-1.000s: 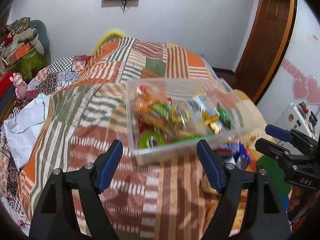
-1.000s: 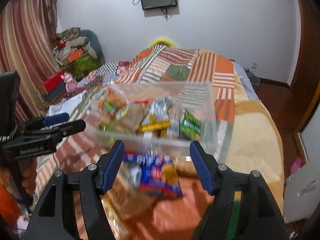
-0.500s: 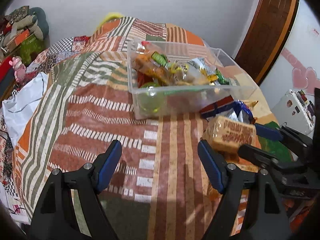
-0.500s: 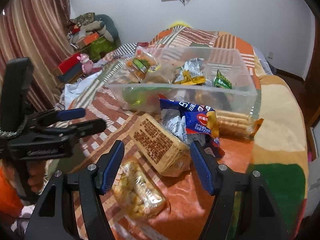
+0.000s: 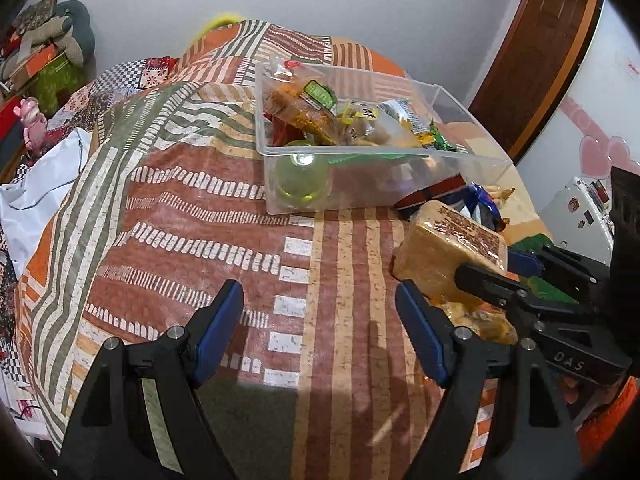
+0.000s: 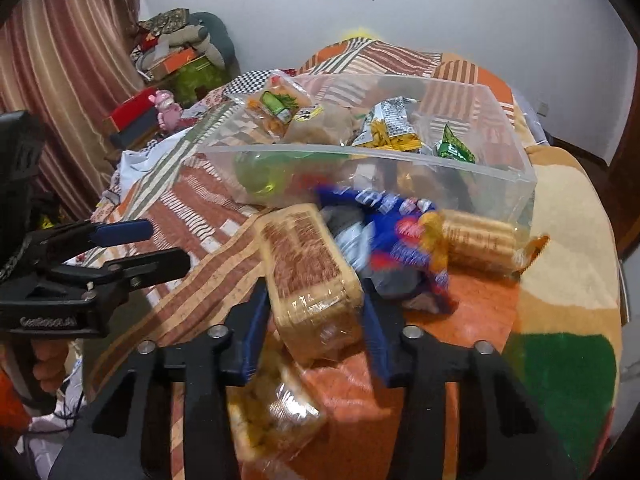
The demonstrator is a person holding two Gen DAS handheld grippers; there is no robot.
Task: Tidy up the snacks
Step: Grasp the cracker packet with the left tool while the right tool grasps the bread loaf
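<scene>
Blue pads line the left gripper (image 5: 318,328), low in the middle of the left wrist view. Its jaws are spread wide with nothing between them, and they hang over the striped bed cover (image 5: 192,216). In the right wrist view this same gripper (image 6: 160,246) shows at the left edge, held in the air.

Up from there, near the middle of the left wrist view, sits a clear plastic box (image 5: 360,188) on the bed. It is full of snacks, with a green ball (image 5: 302,184) pressed against its near wall. In the right wrist view the box (image 6: 400,164) sits in the upper middle of the frame.

Next comes the tan cracker pack (image 6: 310,276), in the middle of the right wrist view. The right gripper (image 6: 316,328) has its jaws squeezed on the near end of this pack. In the left wrist view the pack (image 5: 448,248) is at the right, with the right gripper (image 5: 492,268) coming in from the right edge.

Below the pack, a clear bag of yellow snacks (image 6: 276,416) lies on the bed. Just right of the pack lies a blue snack bag (image 6: 396,240), which looks blurry. Further right, a long biscuit roll (image 6: 480,244) lies just in front of the box.
</scene>
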